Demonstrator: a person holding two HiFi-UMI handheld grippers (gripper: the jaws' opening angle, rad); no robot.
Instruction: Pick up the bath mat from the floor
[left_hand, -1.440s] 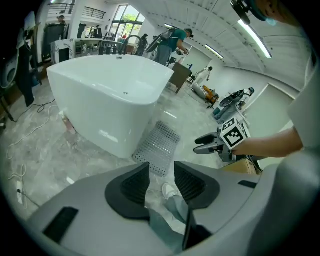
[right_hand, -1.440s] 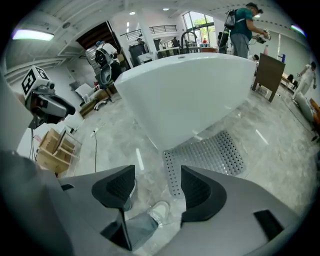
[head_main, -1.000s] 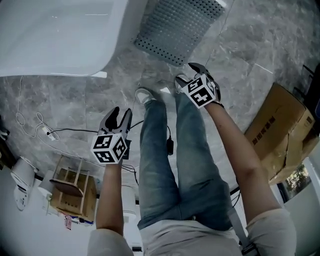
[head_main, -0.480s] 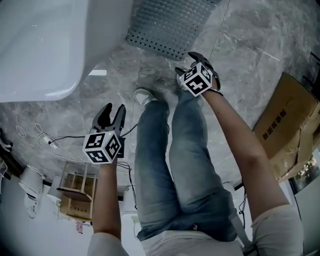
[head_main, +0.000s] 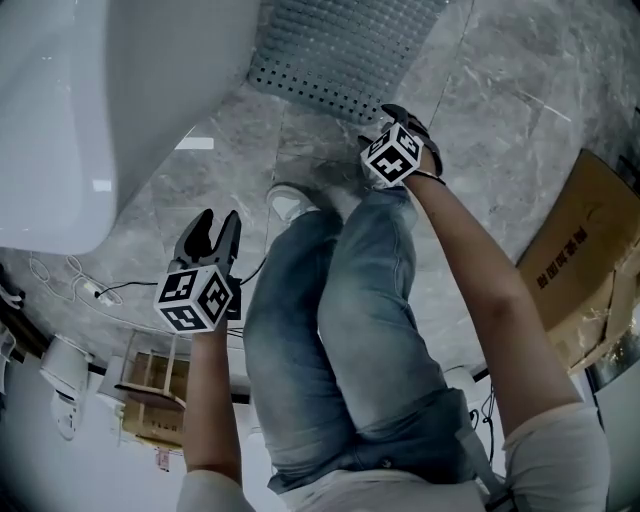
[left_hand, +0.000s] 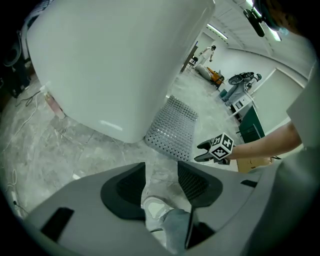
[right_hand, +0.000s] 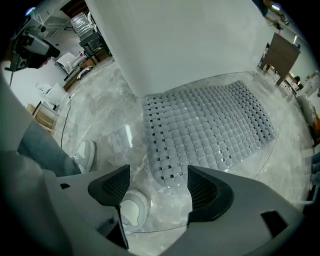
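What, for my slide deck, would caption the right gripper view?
Open right gripper over the near edge of a bath mat beside a white tub.

The person wears blue jeans (head_main: 350, 340), a pale sneaker (head_main: 287, 203) at the jeans' cuff and a light short-sleeved top (head_main: 555, 465) above the jeans. The left gripper (left_hand: 161, 170) and right gripper (right_hand: 158, 175) are dark grey, with ribbed pads (right_hand: 205, 187) and black-and-white marker cubes (head_main: 195, 300).

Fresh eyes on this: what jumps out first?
The grey perforated bath mat lying on the marble floor beside the big white bathtub. The right claw points down at its near edge, jaws just opened wider, nothing between them; the person's white shoe stands close by.
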